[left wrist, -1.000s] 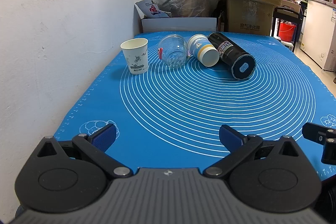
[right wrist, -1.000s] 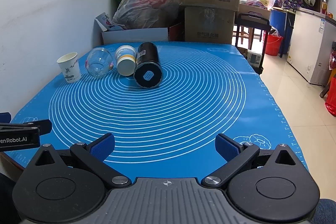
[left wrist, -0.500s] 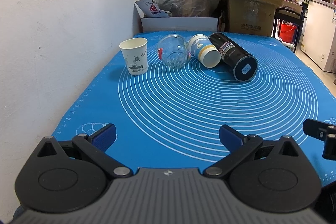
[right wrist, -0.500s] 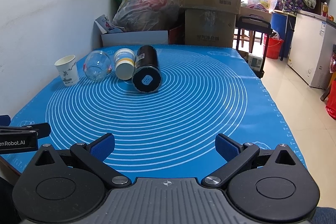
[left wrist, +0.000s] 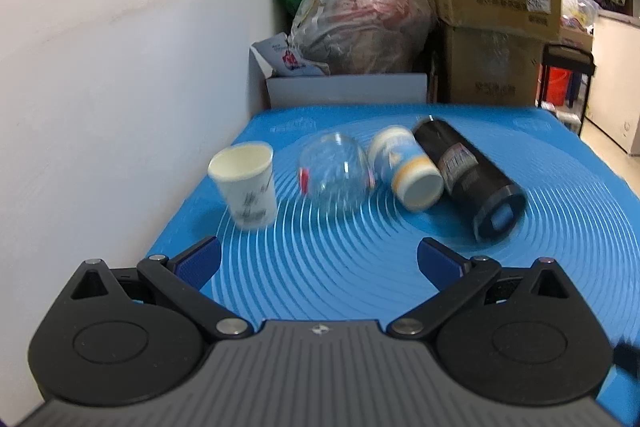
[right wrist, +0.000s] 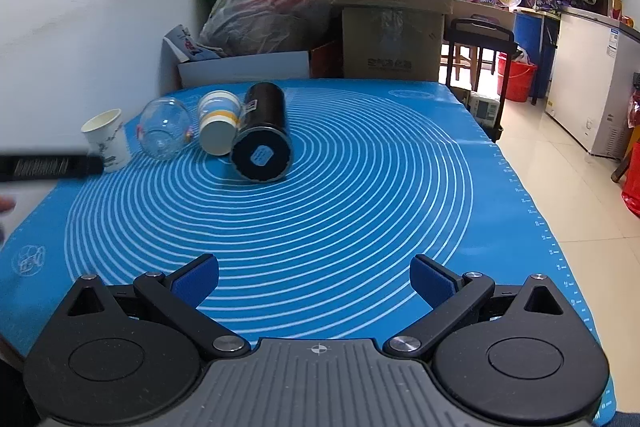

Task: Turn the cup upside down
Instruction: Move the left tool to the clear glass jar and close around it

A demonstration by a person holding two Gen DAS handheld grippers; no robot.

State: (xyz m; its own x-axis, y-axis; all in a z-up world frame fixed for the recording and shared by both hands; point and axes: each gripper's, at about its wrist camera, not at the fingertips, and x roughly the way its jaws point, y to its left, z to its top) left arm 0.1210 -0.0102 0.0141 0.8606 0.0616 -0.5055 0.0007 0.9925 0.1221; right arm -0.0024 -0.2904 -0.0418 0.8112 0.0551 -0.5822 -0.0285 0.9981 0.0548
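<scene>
Paper cup [left wrist: 245, 185] stands upright, ahead-left of our left tongs [left wrist: 318, 261]; both tongs, right [right wrist: 314, 277] included, are spread and empty, ready to grip its wall.

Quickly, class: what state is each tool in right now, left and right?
Left tool: open, holding nothing, short of the paper cup.
Right tool: open, holding nothing.

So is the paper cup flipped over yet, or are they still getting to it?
Not yet. The paper cup stands upright, mouth up, on the blue mat. The left gripper is open, pointing toward the cups; the right gripper is open, farther away. Grabbing and flipping are left.
</scene>
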